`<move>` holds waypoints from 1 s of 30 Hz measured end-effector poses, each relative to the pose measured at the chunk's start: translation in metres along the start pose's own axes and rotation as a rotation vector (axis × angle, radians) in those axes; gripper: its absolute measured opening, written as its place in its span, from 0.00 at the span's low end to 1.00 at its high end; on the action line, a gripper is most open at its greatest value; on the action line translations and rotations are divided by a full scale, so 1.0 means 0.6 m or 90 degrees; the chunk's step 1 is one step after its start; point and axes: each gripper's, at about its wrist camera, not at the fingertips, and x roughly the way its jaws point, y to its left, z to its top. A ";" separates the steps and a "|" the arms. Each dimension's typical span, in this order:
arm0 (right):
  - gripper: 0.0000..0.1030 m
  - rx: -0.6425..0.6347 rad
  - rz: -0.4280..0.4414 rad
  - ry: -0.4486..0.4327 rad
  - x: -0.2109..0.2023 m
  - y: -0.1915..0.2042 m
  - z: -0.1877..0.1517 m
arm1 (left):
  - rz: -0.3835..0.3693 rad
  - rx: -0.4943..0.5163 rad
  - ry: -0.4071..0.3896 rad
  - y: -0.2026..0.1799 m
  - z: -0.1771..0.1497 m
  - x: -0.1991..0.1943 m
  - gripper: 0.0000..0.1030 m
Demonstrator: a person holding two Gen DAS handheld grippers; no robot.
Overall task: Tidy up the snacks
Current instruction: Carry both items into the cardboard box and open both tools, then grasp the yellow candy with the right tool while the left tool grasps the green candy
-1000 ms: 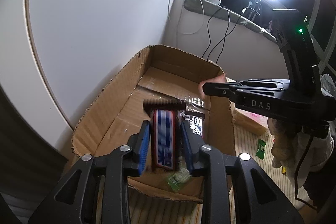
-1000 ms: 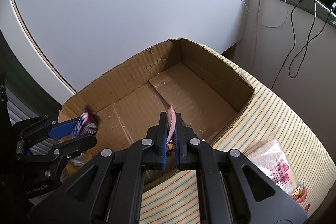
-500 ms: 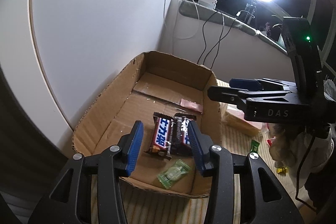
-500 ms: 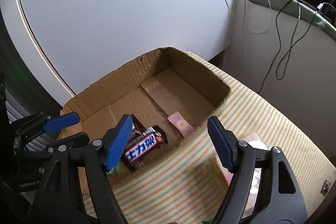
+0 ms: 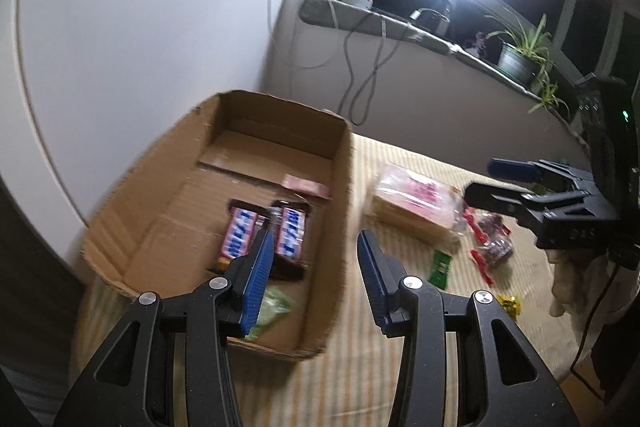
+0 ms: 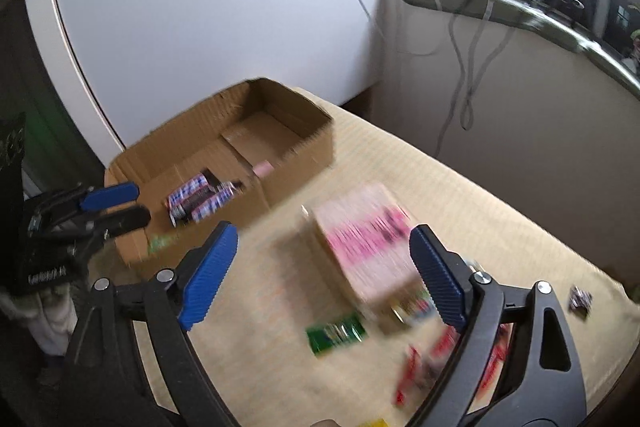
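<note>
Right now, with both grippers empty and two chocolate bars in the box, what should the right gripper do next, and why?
Probably lower the right gripper onto the pink-printed packet. Its jaws have just been opening and now stand wide with nothing between them; the packet lies ahead on the striped cloth, outside the cardboard box, the largest snack left out.

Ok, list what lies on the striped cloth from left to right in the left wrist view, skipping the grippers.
Brown cardboard box → clear bag with pink print → small green packet → red and clear wrapped snacks → small yellow foil sweet.
</note>
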 end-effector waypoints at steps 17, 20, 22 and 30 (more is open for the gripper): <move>0.76 0.025 -0.016 0.094 -0.067 -0.088 -0.209 | -0.098 0.070 0.092 -0.125 -0.028 0.082 0.41; 0.66 0.016 -0.006 0.115 -0.060 -0.087 -0.228 | -0.110 0.085 0.114 -0.145 -0.032 0.098 0.41; 0.60 0.006 -0.002 0.125 -0.055 -0.086 -0.236 | -0.110 0.100 0.126 -0.157 -0.035 0.111 0.41; 0.50 -0.025 0.019 0.139 -0.042 -0.076 -0.245 | -0.100 0.159 0.161 -0.191 -0.040 0.150 0.37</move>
